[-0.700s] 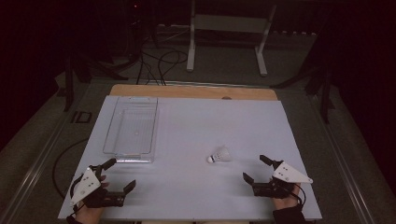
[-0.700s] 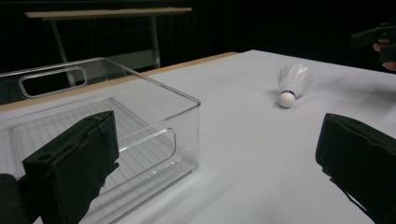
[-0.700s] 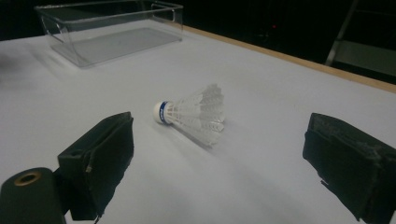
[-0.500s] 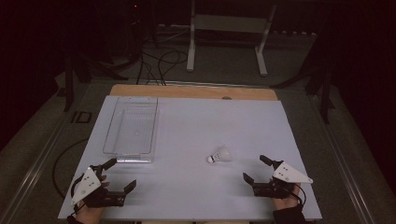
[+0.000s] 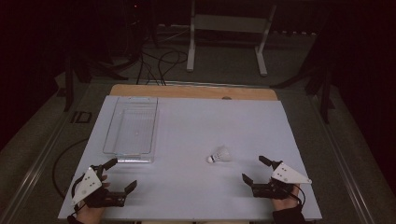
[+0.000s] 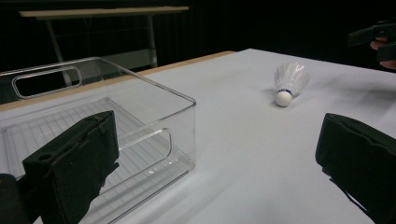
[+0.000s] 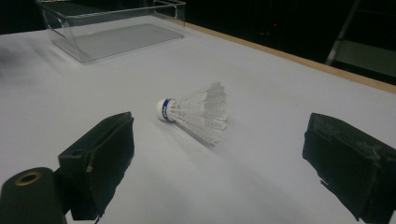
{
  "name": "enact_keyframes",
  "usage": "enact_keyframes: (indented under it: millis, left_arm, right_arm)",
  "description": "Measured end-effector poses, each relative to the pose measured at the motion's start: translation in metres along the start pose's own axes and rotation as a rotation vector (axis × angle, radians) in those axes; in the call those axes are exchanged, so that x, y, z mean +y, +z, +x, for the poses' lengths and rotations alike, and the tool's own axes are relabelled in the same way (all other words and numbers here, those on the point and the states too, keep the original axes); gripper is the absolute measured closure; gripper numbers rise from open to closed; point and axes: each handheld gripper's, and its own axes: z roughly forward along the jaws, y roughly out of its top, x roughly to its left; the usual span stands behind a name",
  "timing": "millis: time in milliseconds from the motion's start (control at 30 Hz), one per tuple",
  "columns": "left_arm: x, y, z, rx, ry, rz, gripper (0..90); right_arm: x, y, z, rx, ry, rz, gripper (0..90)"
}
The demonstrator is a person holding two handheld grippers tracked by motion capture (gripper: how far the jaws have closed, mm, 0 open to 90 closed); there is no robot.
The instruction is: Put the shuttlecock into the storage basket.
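We see the small white feathered shuttlecock point(image 5: 220, 154) lying on its side, round tip toward our left, nearest our wide-open right tongs point(image 5: 257, 169).

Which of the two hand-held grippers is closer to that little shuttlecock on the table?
The right gripper. It sits just beyond the shuttlecock, toward the table's near right edge. The left gripper is farther off, by the near end of the clear bin.
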Motion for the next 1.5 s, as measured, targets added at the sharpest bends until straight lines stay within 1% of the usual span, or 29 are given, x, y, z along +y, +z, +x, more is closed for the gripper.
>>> enact_keyframes:
  millis: [233, 300, 367, 433, 533, 600, 633, 700, 800, 900, 1033, 1100, 1167, 1333, 1400, 1500]
  left_arm:
    - [0.0, 0.0, 0.0, -0.002, 0.004, 0.004, 0.0]
    - [0.0, 0.0, -0.001, -0.007, 0.005, 0.006, 0.0]
    - [0.001, 0.0, -0.001, -0.008, 0.008, 0.009, 0.0]
    - [0.002, 0.0, -0.001, -0.012, 0.004, 0.01, 0.0]
    - [0.003, 0.0, -0.001, -0.026, 0.004, 0.022, 0.0]
    - [0.005, 0.0, -0.002, -0.037, 0.005, 0.02, 0.0]
    - [0.006, 0.0, -0.002, -0.046, -0.006, 0.018, 0.0]
    - [0.008, 0.0, -0.002, -0.056, -0.008, 0.027, 0.0]
    - [0.012, 0.001, -0.004, -0.071, -0.001, 0.041, 0.0]
    - [0.016, 0.003, -0.005, -0.088, 0.002, 0.034, 0.0]
    - [0.023, 0.007, -0.006, -0.099, 0.012, 0.039, 0.0]
    - [0.027, 0.01, -0.008, -0.117, 0.019, 0.042, 0.0]
    - [0.029, 0.014, -0.009, -0.125, 0.034, 0.057, 0.0]
    - [0.038, 0.023, -0.011, -0.164, 0.042, 0.073, 0.0]
    - [0.044, 0.027, -0.011, -0.174, 0.053, 0.087, 0.0]
    - [0.052, 0.032, -0.012, -0.194, 0.048, 0.09, 0.0]
  right_arm:
    - [0.0, -0.001, 0.0, -0.002, 0.0, -0.003, 9.1]
    - [0.001, -0.001, 0.001, -0.014, -0.003, -0.003, 9.4]
    - [0.001, -0.001, 0.001, -0.014, -0.004, -0.004, 9.4]
    - [0.001, -0.001, 0.001, -0.008, -0.005, -0.003, 9.4]
    - [0.001, -0.001, 0.0, -0.005, -0.002, -0.005, 9.4]
    - [0.001, -0.002, 0.0, -0.006, 0.002, -0.01, 9.4]
    - [0.001, -0.002, 0.0, -0.006, 0.002, -0.013, 9.4]
    - [0.001, -0.002, 0.0, -0.006, 0.002, -0.015, 9.4]
    - [0.001, -0.002, 0.0, -0.007, 0.005, -0.014, 9.4]
    - [0.002, -0.002, 0.0, -0.008, 0.008, -0.016, 9.4]
    - [0.002, -0.002, 0.0, -0.011, 0.009, -0.015, 9.4]
    - [0.002, -0.002, 0.0, -0.014, 0.002, -0.011, 9.5]
    - [0.002, -0.002, 0.0, -0.011, 0.006, -0.01, 9.4]
    - [0.002, -0.001, 0.0, -0.008, 0.007, -0.01, 9.5]
    - [0.002, -0.001, 0.001, -0.005, 0.01, -0.01, 9.5]
    - [0.002, -0.001, 0.001, -0.005, 0.011, -0.01, 9.5]
